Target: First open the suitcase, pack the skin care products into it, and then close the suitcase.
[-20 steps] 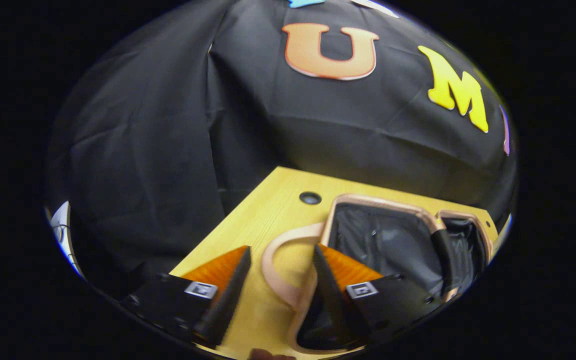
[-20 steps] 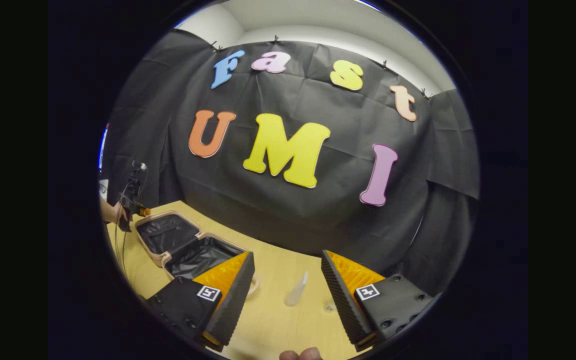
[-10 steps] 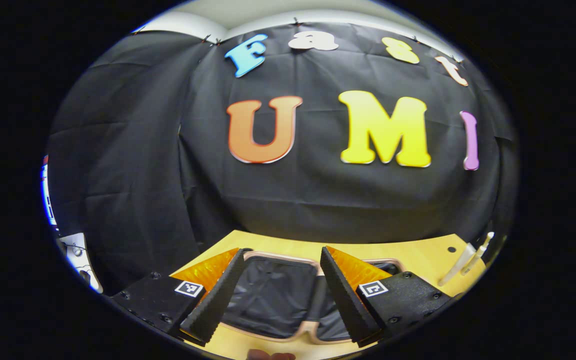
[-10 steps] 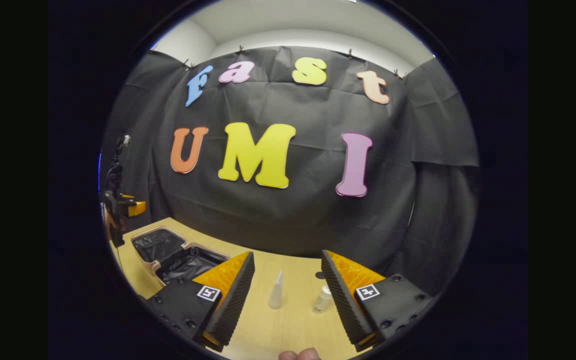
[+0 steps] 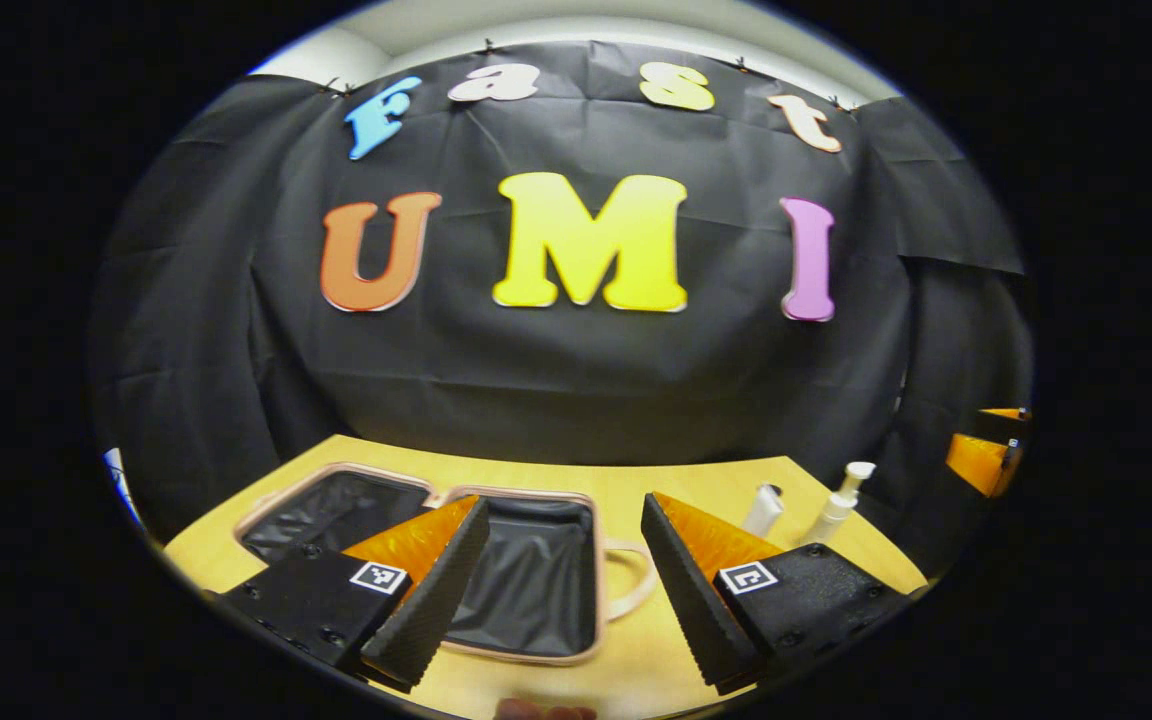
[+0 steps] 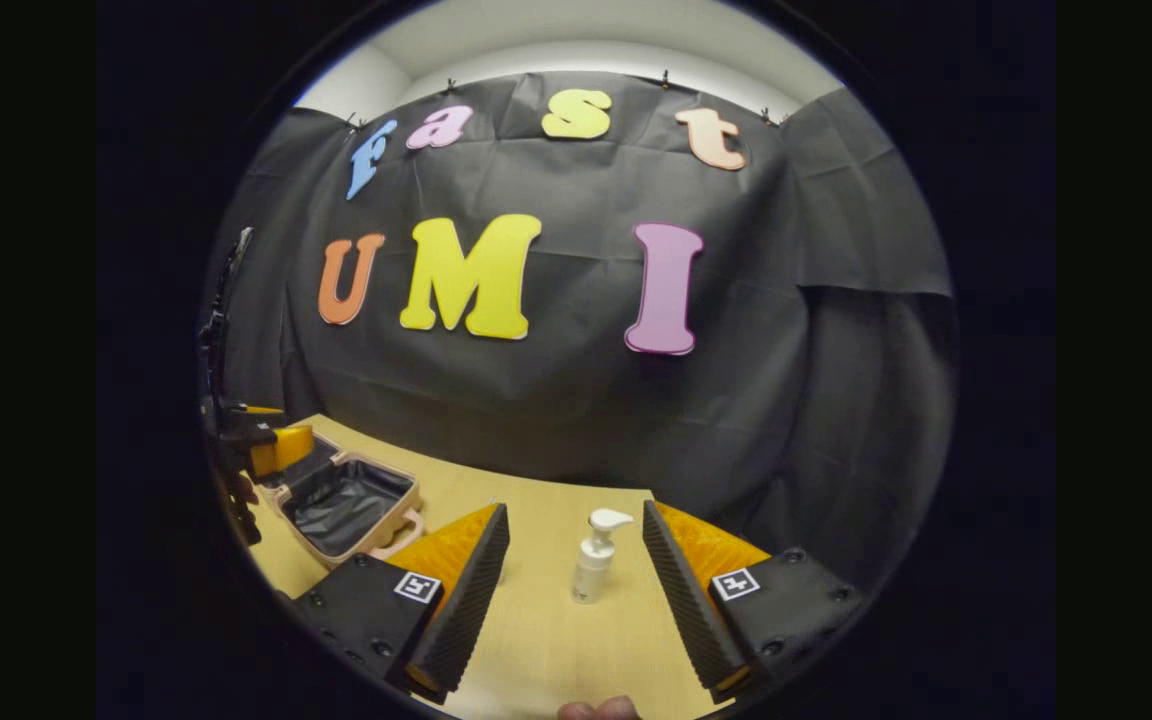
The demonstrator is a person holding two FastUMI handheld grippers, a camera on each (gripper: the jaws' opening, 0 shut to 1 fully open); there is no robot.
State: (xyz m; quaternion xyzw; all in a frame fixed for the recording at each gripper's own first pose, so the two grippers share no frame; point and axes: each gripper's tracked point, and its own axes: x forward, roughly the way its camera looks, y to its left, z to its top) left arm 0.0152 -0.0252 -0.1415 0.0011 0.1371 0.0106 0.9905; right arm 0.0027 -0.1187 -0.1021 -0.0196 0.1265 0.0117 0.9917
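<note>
Table: (image 5: 726,478) pale wood top, carrying everything noted below.
Suitcase: (image 5: 536,580) pink-rimmed, lying open flat on the table, both dark-lined halves facing up; looped handle on its edge toward the bottles. Nothing seen inside it.
Left gripper: (image 5: 564,575) held over the near edge of the suitcase, fingers wide apart, nothing between them. In the right gripper view it shows at the suitcase's far side (image 6: 271,450).
Right gripper: (image 6: 576,580) well away from the suitcase, over bare table, fingers spread wide, gripping nothing; pump bottle stands in line between them, farther off, untouched.
Pump bottle: (image 6: 595,556) white, upright on the table, well apart from the suitcase on its handle side.
Tube: (image 5: 763,508) white, standing just beside the pump bottle (image 5: 836,503), on the side nearer the suitcase.
</note>
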